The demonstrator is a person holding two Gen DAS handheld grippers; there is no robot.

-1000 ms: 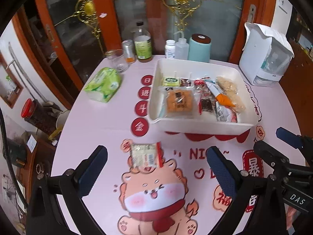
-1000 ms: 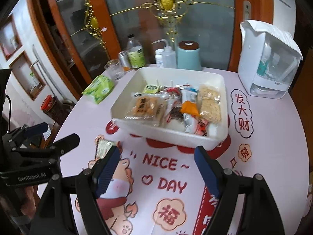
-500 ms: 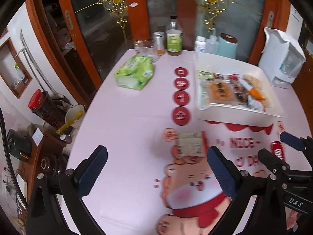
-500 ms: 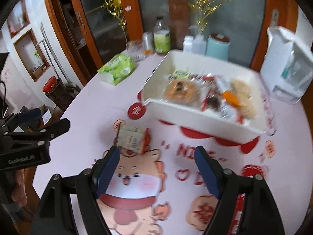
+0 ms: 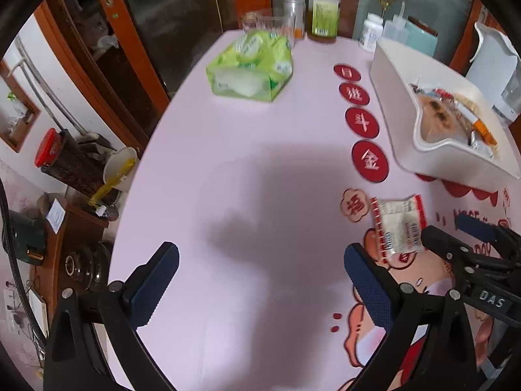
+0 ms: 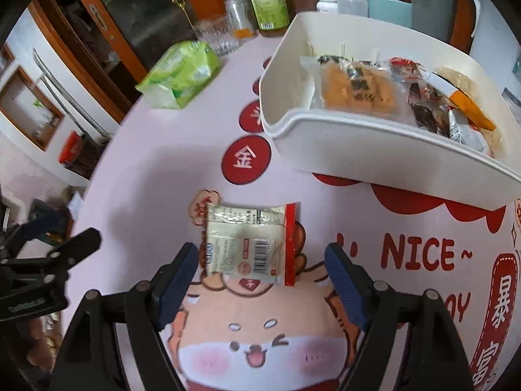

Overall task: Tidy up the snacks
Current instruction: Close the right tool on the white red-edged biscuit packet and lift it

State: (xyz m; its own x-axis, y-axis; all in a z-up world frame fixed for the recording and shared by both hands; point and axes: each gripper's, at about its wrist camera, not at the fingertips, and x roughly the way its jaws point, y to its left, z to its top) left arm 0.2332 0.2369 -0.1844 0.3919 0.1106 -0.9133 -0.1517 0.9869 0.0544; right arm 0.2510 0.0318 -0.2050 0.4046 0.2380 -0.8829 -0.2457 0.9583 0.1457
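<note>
A flat white snack packet with a red edge [image 6: 250,244] lies on the pink table mat, just in front of my right gripper [image 6: 260,280], which is open with the packet between and ahead of its fingertips. The packet also shows in the left wrist view [image 5: 399,223]. A white tub [image 6: 374,146] holding several wrapped snacks stands behind the packet; it shows at the right in the left wrist view [image 5: 433,159]. My left gripper [image 5: 260,277] is open and empty over bare mat, left of the packet.
A green tissue pack [image 5: 250,65] lies at the back left. Bottles, a glass [image 6: 216,34] and jars stand along the far edge. A white kettle [image 5: 495,68] stands at the far right. The table's left edge drops to floor clutter.
My right gripper has moved left and down onto the packet, now close between its fingers. My left gripper has swung left, away from the packet. Both stay open.
</note>
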